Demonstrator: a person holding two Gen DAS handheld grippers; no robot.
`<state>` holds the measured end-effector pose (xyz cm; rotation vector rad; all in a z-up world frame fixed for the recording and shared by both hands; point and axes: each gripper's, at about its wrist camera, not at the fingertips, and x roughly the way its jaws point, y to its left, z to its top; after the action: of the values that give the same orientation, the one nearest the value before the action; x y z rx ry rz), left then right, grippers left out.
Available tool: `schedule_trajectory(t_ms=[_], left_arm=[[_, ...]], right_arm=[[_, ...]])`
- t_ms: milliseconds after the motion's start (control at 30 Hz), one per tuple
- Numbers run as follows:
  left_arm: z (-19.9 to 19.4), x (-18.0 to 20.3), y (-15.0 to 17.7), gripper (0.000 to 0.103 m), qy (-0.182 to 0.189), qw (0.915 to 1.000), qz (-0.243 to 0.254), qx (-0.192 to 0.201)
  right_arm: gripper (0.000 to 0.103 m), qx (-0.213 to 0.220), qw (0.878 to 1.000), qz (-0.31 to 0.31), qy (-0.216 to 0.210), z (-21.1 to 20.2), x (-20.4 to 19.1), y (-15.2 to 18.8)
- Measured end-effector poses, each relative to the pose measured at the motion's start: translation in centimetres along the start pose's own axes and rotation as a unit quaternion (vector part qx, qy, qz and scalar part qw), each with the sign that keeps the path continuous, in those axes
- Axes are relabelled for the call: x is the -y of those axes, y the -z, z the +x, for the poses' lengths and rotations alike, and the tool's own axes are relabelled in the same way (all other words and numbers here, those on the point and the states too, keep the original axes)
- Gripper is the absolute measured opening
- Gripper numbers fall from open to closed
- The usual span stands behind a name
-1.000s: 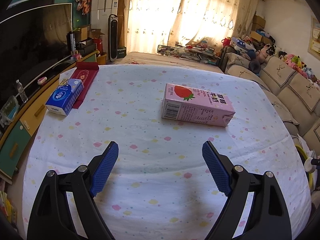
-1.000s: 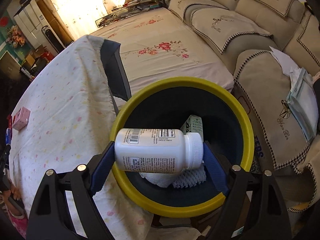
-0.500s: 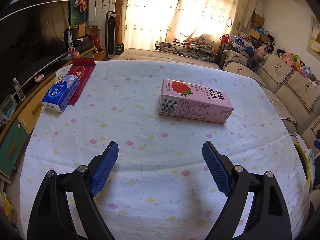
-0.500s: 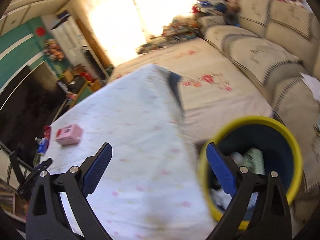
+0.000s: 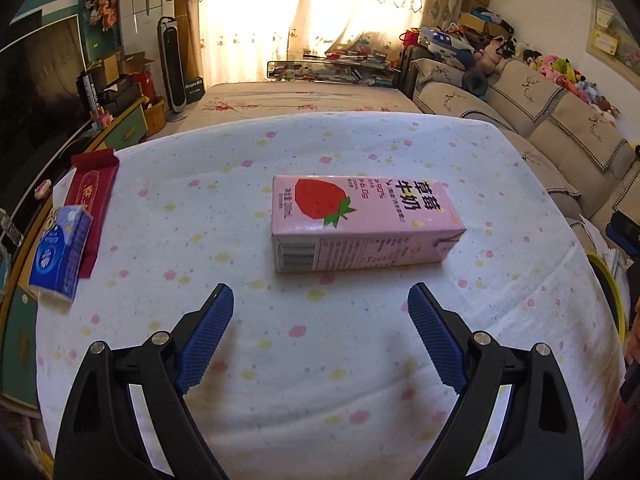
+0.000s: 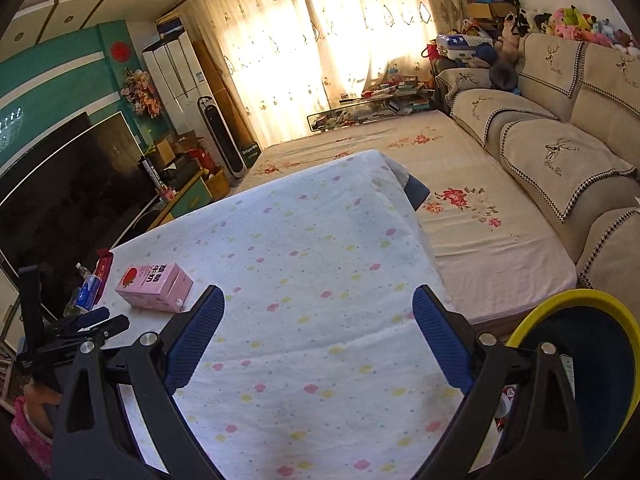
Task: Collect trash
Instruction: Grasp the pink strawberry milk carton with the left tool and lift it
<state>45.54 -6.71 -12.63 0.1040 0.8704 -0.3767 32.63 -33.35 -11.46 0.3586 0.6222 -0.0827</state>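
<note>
A home living room: sofa (image 6: pixel 560 152), television (image 6: pixel 72 184), curtained window (image 6: pixel 304 40).

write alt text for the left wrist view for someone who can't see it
A pink strawberry milk carton lies on its side on a table with a dotted cloth, just ahead of the open, empty left tool. A blue tissue pack sits at the table's left edge.

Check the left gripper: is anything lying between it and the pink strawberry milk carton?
Nothing visible. The left gripper, jaws opening and empty, faces the milk carton across bare tablecloth. The tissue pack and red box sit off at the left edge.
</note>
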Motion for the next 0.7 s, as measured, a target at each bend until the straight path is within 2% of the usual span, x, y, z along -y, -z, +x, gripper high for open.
schedule_trajectory(t_ms=[133, 267, 333, 400, 433, 500, 533, 600, 700], left_arm=[[2.4, -0.4, -1.2, 0.088, 0.030, 0.9994, 0.009, -0.017], [2.1, 0.7, -2.0, 0.088, 0.081, 0.9963, 0.024, -0.012], [1.6, 2.5, -1.4, 0.088, 0.123, 0.9909, 0.046, -0.030], [0.5, 5.6, 0.4, 0.088, 0.187, 0.9772, 0.084, -0.054], [-0.3, 7.2, 1.4, 0.088, 0.200, 0.9719, 0.109, -0.057], [-1.7, 9.7, 2.8, 0.088, 0.201, 0.9660, 0.153, -0.054], [-2.2, 10.2, 3.0, 0.088, 0.192, 0.9668, 0.160, -0.052], [-2.9, 10.2, 2.4, 0.088, 0.163, 0.9735, 0.155, -0.038], [-3.2, 8.3, -0.4, 0.088, 0.126, 0.9850, 0.117, -0.013]], right_arm=[[0.091, 0.013, 1.000, -0.001, 0.005, -0.4, 0.1, -0.1], [0.091, 0.015, 1.000, 0.006, 0.008, -0.6, 0.5, -0.1], [0.091, 0.019, 1.000, 0.011, 0.011, -0.7, 0.8, -0.2], [0.091, 0.025, 0.999, 0.015, 0.015, -0.9, 1.0, -0.2], [0.091, 0.028, 0.999, 0.017, 0.016, -1.1, 1.2, -0.3], [0.092, 0.033, 0.999, 0.023, 0.018, -1.3, 1.6, -0.4], [0.092, 0.035, 0.999, 0.026, 0.019, -1.4, 1.7, -0.4], [0.092, 0.036, 0.999, 0.031, 0.018, -1.5, 2.0, -0.5], [0.092, 0.038, 0.999, 0.035, 0.015, -1.6, 2.0, -0.5]])
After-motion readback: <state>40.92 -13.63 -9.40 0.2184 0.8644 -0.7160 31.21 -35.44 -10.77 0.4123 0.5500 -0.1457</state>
